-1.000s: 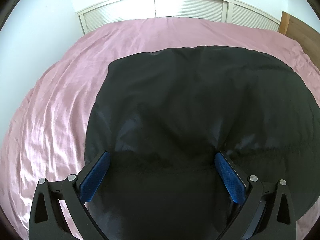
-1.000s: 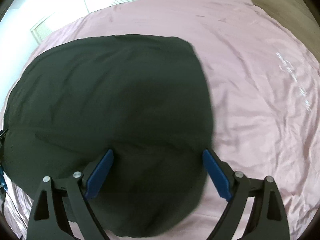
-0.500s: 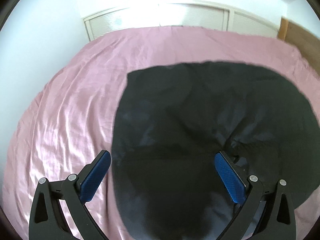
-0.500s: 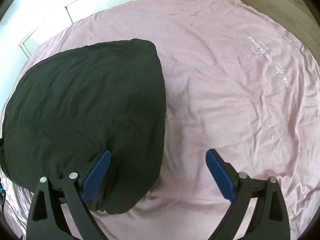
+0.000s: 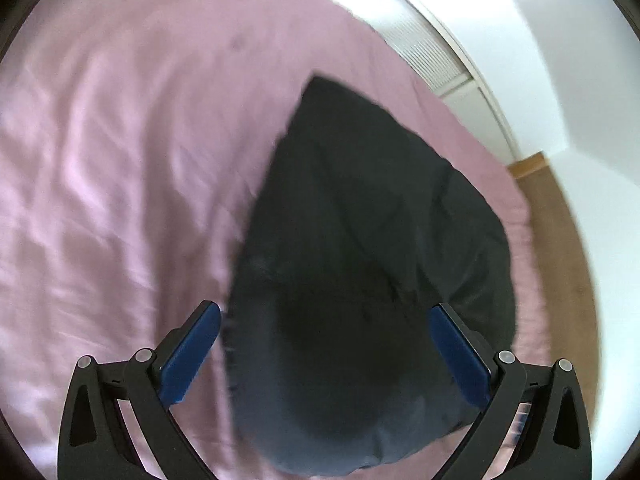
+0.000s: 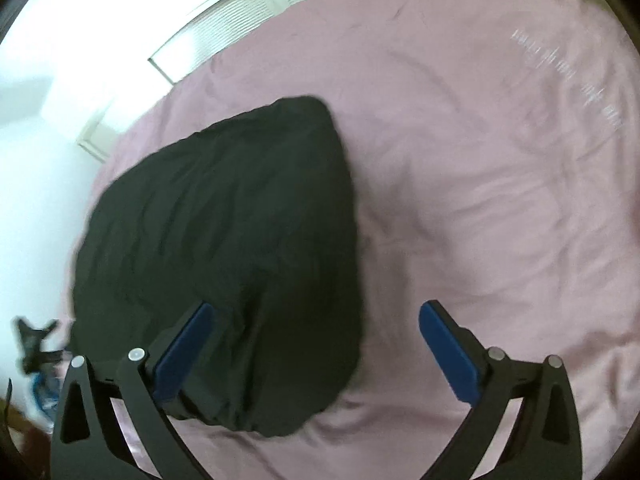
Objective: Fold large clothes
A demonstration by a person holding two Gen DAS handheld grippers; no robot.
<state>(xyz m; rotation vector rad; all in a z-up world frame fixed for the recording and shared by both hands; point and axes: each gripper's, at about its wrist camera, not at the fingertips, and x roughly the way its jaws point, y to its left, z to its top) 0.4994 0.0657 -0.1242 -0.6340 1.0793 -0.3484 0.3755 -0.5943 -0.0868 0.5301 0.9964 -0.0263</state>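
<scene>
A black garment [image 5: 360, 264] lies folded into a compact, rounded bundle on a pink bedsheet [image 5: 120, 160], so the folding looks well along, perhaps between folds or near the end. The left gripper [image 5: 326, 352] hangs above the near end of the bundle with its blue pads spread wide, one at about 8 o'clock and one at about 4 o'clock in its view, gripping nothing. The right gripper [image 6: 316, 350] is likewise wide open and empty; its left pad sits over the bundle's near right edge, its right pad over bare sheet. In the right view the garment [image 6: 224, 248] fills the lower left, from about 11 o'clock down to 6 o'clock. A likely next move is to close on an edge for one more fold, or to press the bundle flat; either calls for lowering onto the cloth and catching all layers together. The sheet [image 6: 480, 160] is creased, with faint white lettering near 2 o'clock. White slatted cupboard doors [image 6: 224, 20] stand past the far edge of the bed, and brown wooden floor [image 5: 568, 280] shows at 3 o'clock in the left view. Both views are blurred.
</scene>
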